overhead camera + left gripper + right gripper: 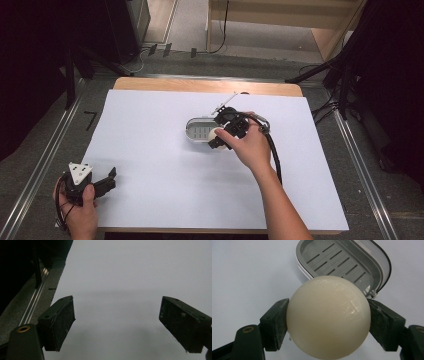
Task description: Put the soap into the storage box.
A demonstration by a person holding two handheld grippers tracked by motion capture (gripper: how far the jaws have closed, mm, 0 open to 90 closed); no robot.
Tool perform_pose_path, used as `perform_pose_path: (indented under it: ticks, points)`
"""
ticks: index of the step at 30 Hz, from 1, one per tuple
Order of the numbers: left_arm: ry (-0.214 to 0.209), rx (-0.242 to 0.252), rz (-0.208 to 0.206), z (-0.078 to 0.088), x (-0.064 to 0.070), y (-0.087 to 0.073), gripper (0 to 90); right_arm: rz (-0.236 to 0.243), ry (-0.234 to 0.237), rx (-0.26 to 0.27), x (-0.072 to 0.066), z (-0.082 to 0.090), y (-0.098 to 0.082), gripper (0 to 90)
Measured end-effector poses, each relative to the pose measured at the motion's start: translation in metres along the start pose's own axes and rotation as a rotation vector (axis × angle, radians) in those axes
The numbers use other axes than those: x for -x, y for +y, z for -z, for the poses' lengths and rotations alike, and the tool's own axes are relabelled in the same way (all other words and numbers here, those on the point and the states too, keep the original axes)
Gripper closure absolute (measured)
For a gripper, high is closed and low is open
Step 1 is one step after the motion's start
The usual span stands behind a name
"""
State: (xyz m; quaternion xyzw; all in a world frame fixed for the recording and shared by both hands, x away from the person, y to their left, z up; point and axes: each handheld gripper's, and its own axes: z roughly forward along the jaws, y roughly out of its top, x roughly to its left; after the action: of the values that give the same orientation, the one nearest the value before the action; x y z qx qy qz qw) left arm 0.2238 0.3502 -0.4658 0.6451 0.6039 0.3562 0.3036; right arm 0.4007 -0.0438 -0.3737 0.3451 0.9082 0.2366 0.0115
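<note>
Hidden behind the round cream-white soap ball [328, 317] in the right gripper view: the near end of the oval grey slotted plastic soap dish [352, 262], and the inner pad faces of the right gripper [327, 323] pressed against the ball's sides. Cut off by the bottom edge there: the ball's underside. Too small to tell in the high view: the ball [212, 133] as more than a pale spot at the dish [197, 131], near the middle of the white-covered table [150, 150]. Cropped by the lower corner in the left gripper view: the right pad of the left gripper [117, 325], wide apart
</note>
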Motion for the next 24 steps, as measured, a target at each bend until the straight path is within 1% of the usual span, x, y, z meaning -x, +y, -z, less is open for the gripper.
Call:
perform_pose_path:
  ticks: [7,13,16,19,22,24]
  points:
    - [-0.002,-0.002,0.001,0.0,0.0,0.0,14.1,0.008,0.001,-0.004,-0.002,-0.005,0.011,24.7]
    - [-0.001,-0.002,0.001,0.0,0.0,0.0,14.1,0.002,-0.002,-0.007,-0.002,-0.011,0.018,24.6]
    - [0.0,-0.002,0.003,0.0,0.0,0.0,14.1,0.008,-0.005,-0.005,-0.002,-0.013,0.02,24.7]
    - [0.0,-0.003,0.0,0.0,0.0,0.0,14.1,0.0,-0.007,-0.008,-0.001,-0.014,0.023,24.7]
    - [0.001,-0.003,0.001,0.0,0.0,0.0,14.1,0.005,-0.014,-0.012,0.001,-0.015,0.027,24.7]
    - [0.001,-0.003,0.001,0.0,0.0,0.0,14.1,0.0,-0.015,-0.011,0.001,-0.015,0.029,24.7]
